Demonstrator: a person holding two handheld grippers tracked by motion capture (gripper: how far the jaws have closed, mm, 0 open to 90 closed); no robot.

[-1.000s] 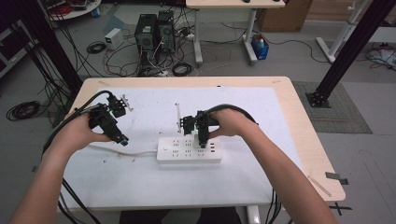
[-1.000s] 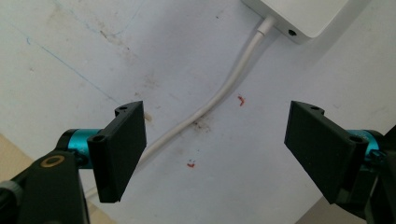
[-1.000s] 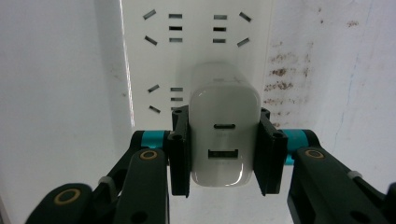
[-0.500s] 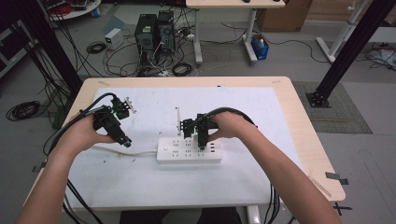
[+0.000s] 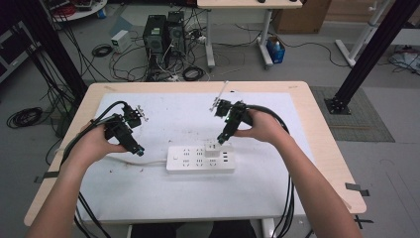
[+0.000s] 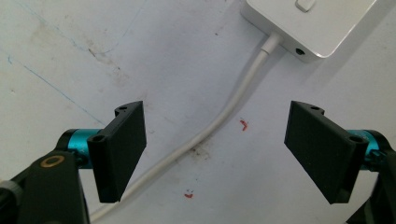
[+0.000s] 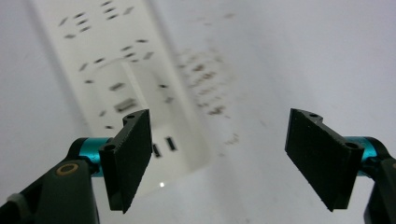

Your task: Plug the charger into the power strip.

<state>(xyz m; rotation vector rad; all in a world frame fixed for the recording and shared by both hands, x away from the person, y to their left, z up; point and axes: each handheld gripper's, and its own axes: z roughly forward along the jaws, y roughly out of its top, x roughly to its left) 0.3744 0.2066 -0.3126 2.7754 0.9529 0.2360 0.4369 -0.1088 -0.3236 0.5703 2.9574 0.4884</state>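
The bench (image 5: 302,129) carries a white sheet, and on it lies a white power strip (image 5: 188,159), long side across, just below and between the two grippers. A small white plug block (image 5: 214,150) sits in the strip's sockets near its right end. The strip's white cord (image 5: 148,162) runs off its left end.

The right gripper (image 5: 221,140) hangs tilted just above that plug block, its fingers (image 7: 128,158) standing wide apart and holding nothing. In the right gripper view the strip runs away from the near-side finger, blurred, and most of it lies off to that side rather than between the two. The left gripper (image 5: 137,150) hovers just left of the strip's left end, its fingers (image 6: 121,151) equally wide and empty. In the left gripper view the cord passes up between them to the strip's corner, which lies ahead of the fingertips.

Judging by this, the work is on the plug block or the strip. The risks: the right fingers, off-centre as they are, could close on the strip's edge instead of the block, or catch the block askew. A pull on a seated block could lift the whole light strip unless the left gripper pins it. The left fingers could also snag the cord and drag the strip out of line.
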